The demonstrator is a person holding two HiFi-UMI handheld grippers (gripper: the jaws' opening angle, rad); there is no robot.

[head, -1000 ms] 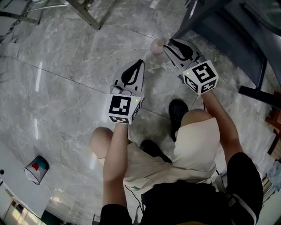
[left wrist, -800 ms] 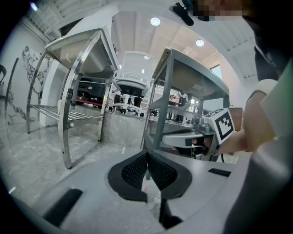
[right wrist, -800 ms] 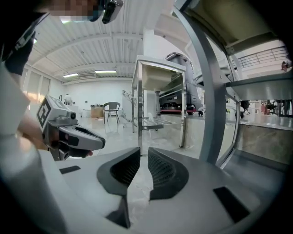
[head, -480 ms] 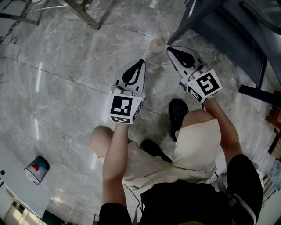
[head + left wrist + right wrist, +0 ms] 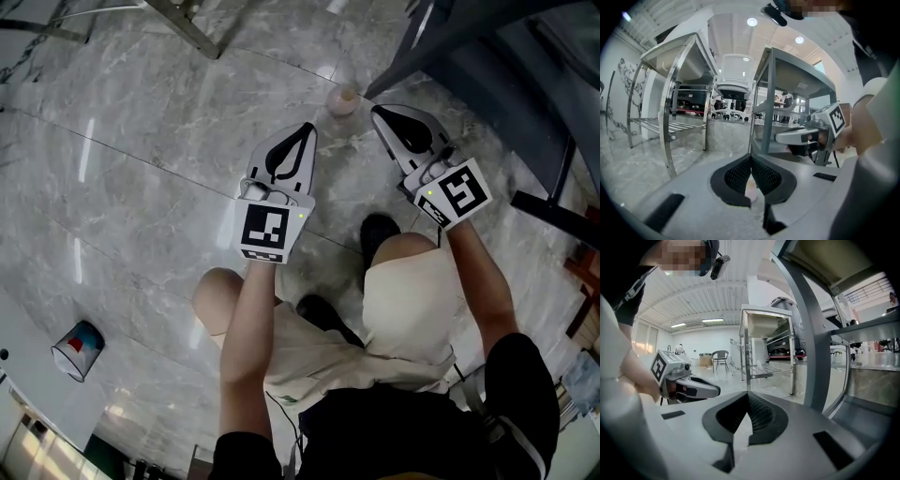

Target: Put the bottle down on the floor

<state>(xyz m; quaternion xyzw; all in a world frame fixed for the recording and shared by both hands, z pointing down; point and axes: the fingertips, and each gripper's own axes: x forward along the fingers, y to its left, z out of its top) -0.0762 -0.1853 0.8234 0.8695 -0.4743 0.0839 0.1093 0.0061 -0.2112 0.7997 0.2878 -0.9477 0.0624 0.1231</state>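
Note:
A small clear bottle (image 5: 343,99) with a pale pink top stands upright on the grey marble floor (image 5: 141,187), with nothing touching it. My right gripper (image 5: 379,110) is just right of it, shut and empty. In the right gripper view, the jaws (image 5: 748,394) meet at the tips with only floor behind them. My left gripper (image 5: 305,128) is a little to the bottle's left and nearer to me, also shut and empty. In the left gripper view its tips (image 5: 751,157) touch, and a pinkish patch shows low in the slot behind them.
A steel table leg (image 5: 187,33) crosses the top left. A dark grey frame (image 5: 441,37) rises just behind the bottle at the top right. A small red and blue cup (image 5: 77,350) lies at the lower left. The person's black shoes (image 5: 378,234) are below the grippers.
The right gripper's jaws, open around the bottle a second ago, have come off it and shut. That gripper has drawn back to the right. The bottle stays standing on the floor.

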